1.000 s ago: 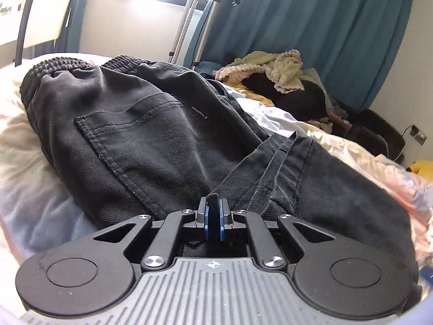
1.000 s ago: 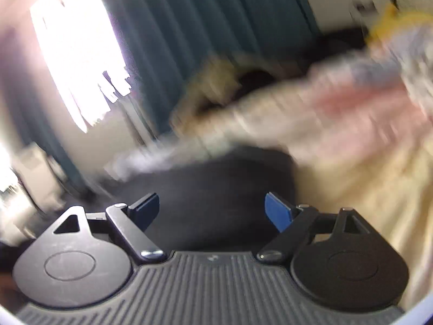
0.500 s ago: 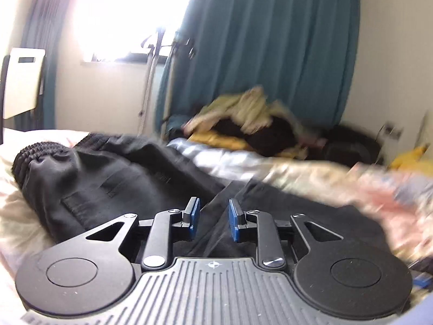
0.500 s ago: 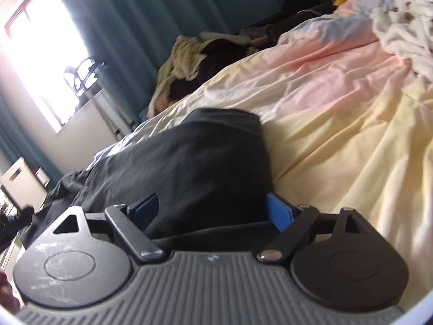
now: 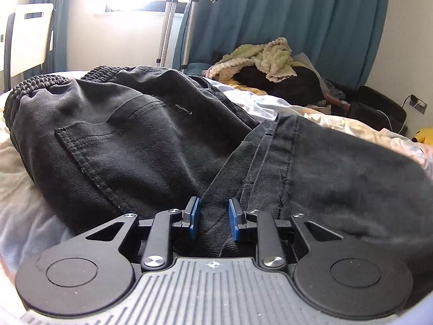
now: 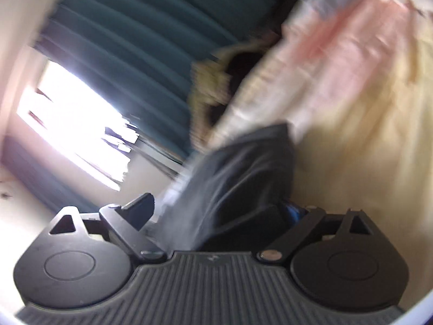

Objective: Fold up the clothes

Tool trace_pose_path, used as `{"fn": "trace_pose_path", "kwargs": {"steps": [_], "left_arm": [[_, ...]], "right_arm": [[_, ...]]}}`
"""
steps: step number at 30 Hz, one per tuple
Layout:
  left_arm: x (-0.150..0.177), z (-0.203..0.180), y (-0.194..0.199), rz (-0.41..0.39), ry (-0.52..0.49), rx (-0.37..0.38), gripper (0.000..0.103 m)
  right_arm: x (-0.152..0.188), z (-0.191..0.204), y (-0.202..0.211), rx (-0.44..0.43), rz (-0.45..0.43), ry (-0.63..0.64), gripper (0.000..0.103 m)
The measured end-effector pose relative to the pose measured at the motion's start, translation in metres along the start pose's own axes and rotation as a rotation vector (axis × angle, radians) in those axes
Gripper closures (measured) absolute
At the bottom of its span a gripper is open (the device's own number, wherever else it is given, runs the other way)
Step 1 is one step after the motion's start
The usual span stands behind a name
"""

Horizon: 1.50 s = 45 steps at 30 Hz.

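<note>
- Two changes matter since a second ago: your left gripper (image 5: 212, 222), which was clenched on a ridge of the black trousers (image 5: 140, 140), let go half a second back and now sits low again with its blue pads (image 5: 194, 218) parted, straddling the seam fold without pinching it.
- Your right gripper (image 6: 219, 211) has swung from a steady, level look at the trouser leg (image 6: 243, 168) into a tilted, blurred one; its jaws stand wide, with dark cloth lying between them. Whether any cloth is being pressed, you cannot tell from the blur.
- Black trousers lie spread on the pale bedsheet (image 5: 24, 162), elastic waistband (image 5: 32, 86) to the far left, back pocket (image 5: 113, 146) facing up, one leg crossing toward the right.
- Judging by this, the last fold has been released and you are lining up fresh holds; neither tool carries the garment yet.
- Close the left on the seam only once the right has settled.
</note>
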<state>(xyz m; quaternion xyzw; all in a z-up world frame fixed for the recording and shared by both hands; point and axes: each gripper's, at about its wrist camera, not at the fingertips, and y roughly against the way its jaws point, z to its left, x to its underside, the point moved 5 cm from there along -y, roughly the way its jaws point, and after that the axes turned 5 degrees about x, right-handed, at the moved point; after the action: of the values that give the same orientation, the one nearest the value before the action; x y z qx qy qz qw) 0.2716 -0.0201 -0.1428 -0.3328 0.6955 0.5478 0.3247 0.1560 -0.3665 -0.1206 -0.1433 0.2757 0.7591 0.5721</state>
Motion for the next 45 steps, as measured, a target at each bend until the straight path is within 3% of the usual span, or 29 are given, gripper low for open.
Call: {"fn": "trace_pose_path", "kwargs": {"steps": [2,5,6,9,12,17,18,20,22,23,25,26,28,31,33,37,41,45], "left_arm": [[0.003,0.001,0.002,-0.003,0.001,0.003,0.076],[0.006,0.001,0.004,-0.005,0.003,0.005,0.076],[0.006,0.001,0.004,-0.005,0.004,0.004,0.076],[0.006,0.002,0.003,-0.005,0.006,0.002,0.076],[0.006,0.002,0.003,-0.005,0.007,-0.001,0.076],[0.007,0.003,0.003,-0.007,0.013,-0.002,0.076],[0.007,0.003,0.004,-0.008,0.014,-0.001,0.076],[0.006,0.001,0.005,-0.01,0.01,-0.004,0.076],[0.006,0.0,0.007,-0.014,0.011,-0.006,0.076],[0.005,0.0,0.008,-0.02,0.013,-0.006,0.076],[0.003,0.0,0.012,-0.036,0.02,-0.006,0.075],[0.001,0.001,0.014,-0.048,0.026,-0.008,0.074],[-0.006,0.005,0.025,-0.119,0.064,-0.031,0.063],[-0.021,0.017,0.048,-0.244,0.169,-0.014,0.059],[-0.028,0.02,0.053,-0.279,0.196,-0.011,0.057],[-0.027,0.003,0.041,-0.229,0.092,-0.012,0.056],[-0.005,-0.041,0.019,-0.051,-0.131,0.026,0.056],[0.017,-0.091,0.022,0.048,-0.278,0.101,0.056]], "right_arm": [[0.001,-0.002,-0.002,0.011,-0.002,-0.001,0.008],[0.014,-0.028,-0.018,0.157,0.085,-0.024,0.009],[0.019,-0.037,-0.024,0.207,0.116,-0.033,0.015],[0.02,-0.039,-0.032,0.246,0.137,-0.001,0.018],[0.021,-0.031,-0.034,0.202,0.135,-0.014,0.016],[0.012,-0.002,-0.023,-0.001,0.052,-0.034,0.011],[0.011,-0.001,-0.024,-0.008,0.046,-0.035,0.011],[0.017,-0.013,-0.034,0.085,0.094,-0.059,0.014],[0.022,-0.03,-0.043,0.166,0.131,-0.082,0.045],[0.022,-0.034,-0.046,0.183,0.138,-0.084,0.047],[0.019,-0.027,-0.045,0.177,0.108,-0.055,0.061],[0.017,-0.019,-0.043,0.174,0.085,-0.036,0.064],[0.01,-0.004,-0.037,0.153,0.043,-0.024,0.076],[-0.003,0.015,-0.02,0.099,-0.012,-0.055,0.08],[-0.012,0.024,-0.005,0.077,-0.025,-0.048,0.081],[-0.021,0.032,0.03,0.063,-0.049,0.016,0.081],[-0.032,0.032,0.072,0.057,-0.064,0.036,0.082],[-0.047,0.035,0.12,0.069,-0.135,0.096,0.082]]}}
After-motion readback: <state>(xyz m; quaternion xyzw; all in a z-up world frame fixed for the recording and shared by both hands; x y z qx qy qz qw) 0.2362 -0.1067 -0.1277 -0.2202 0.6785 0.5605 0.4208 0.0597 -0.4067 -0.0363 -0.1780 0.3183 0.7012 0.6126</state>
